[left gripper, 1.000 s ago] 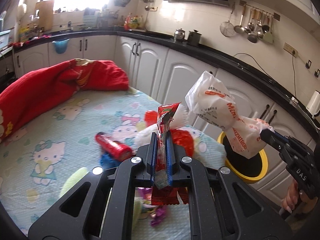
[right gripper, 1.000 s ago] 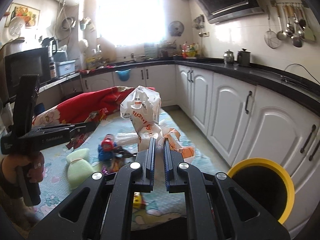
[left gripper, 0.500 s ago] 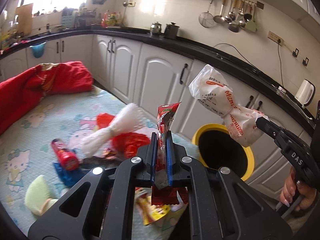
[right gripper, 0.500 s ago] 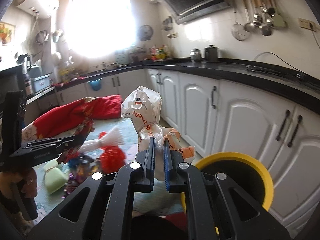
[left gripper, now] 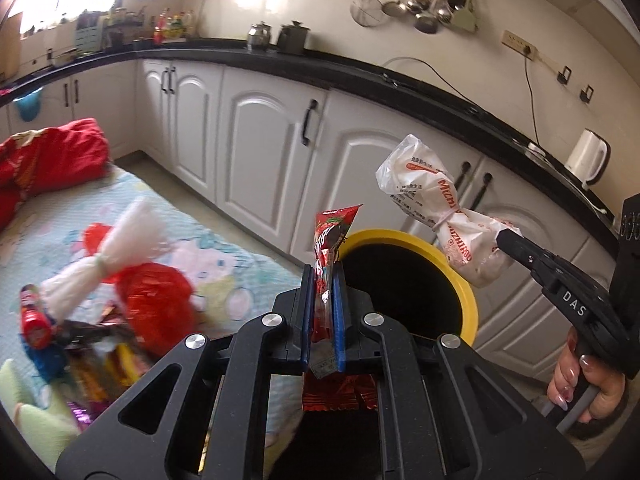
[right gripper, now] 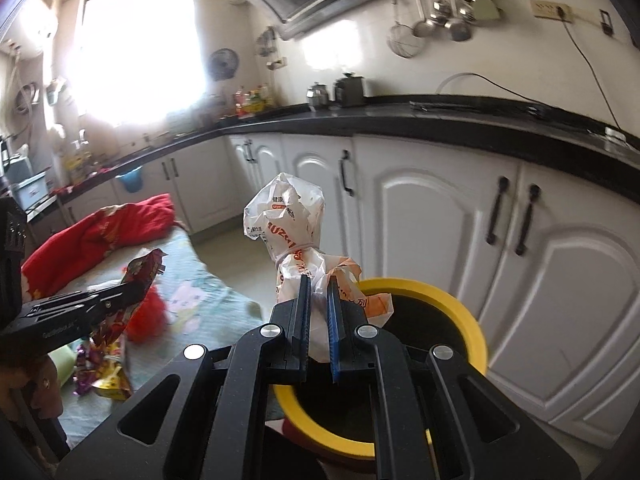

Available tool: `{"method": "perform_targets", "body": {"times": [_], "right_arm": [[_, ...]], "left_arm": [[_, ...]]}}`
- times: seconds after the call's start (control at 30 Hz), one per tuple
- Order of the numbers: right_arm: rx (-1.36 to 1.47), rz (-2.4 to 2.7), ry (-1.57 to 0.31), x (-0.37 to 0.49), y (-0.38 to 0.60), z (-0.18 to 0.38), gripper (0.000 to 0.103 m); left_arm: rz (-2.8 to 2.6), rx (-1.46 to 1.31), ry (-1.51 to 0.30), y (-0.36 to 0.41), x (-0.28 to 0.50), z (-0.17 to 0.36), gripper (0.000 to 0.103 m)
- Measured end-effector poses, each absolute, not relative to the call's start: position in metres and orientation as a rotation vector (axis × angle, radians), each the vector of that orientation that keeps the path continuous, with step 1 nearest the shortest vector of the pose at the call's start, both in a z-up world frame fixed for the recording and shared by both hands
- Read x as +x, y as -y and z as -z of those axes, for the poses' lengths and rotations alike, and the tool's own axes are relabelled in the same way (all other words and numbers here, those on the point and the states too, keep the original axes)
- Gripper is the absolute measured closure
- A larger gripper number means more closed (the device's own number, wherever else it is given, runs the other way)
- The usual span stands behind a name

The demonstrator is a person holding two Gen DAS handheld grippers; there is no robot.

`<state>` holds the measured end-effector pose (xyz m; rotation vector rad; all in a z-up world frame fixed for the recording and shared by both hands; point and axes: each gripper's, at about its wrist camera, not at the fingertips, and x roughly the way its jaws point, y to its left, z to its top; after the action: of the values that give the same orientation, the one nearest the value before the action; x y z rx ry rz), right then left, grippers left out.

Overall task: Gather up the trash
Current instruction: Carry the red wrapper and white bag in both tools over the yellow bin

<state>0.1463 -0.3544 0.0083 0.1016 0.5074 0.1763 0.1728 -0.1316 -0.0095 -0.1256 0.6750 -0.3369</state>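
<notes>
White kitchen cabinets under a black counter back the yellow-rimmed bin (left gripper: 412, 280), your landmark throughout. From your left wrist view, your left gripper (left gripper: 323, 280) is clamped narrow on a red snack wrapper (left gripper: 330, 236), which stands upright just at the near left edge of the bin's rim, not yet over its mouth. Your right gripper (left gripper: 506, 240) pinches a knotted white plastic bag (left gripper: 440, 204) above the bin's far right rim. Left of the bin, on the cartoon-print blanket (left gripper: 224, 264), more trash waits: a red crumpled bag (left gripper: 154, 304), a tied white bag (left gripper: 112, 248), a red tube (left gripper: 34, 318) and small wrappers. From your right wrist view, the white plastic bag (right gripper: 288, 224) sits squeezed between closed jaws, just above the bin's (right gripper: 460, 316) near rim, with the left gripper's (right gripper: 132, 292) wrapper (right gripper: 140, 272) well left of the bin. Judging by this, both loads are nearly ready to drop; nothing visible lies in the bin, and the pile remains.
</notes>
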Motion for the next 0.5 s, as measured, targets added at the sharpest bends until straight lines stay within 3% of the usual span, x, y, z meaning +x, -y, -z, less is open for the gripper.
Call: {"method": "perform_targets", "body": {"times": [0.5], "right_arm": [[0.151, -0.027, -0.626, 0.161, 0.404, 0.038, 0.095]], "left_arm": [[0.446, -0.066, -0.754, 0.202, 0.205, 0.047, 0.098]]}}
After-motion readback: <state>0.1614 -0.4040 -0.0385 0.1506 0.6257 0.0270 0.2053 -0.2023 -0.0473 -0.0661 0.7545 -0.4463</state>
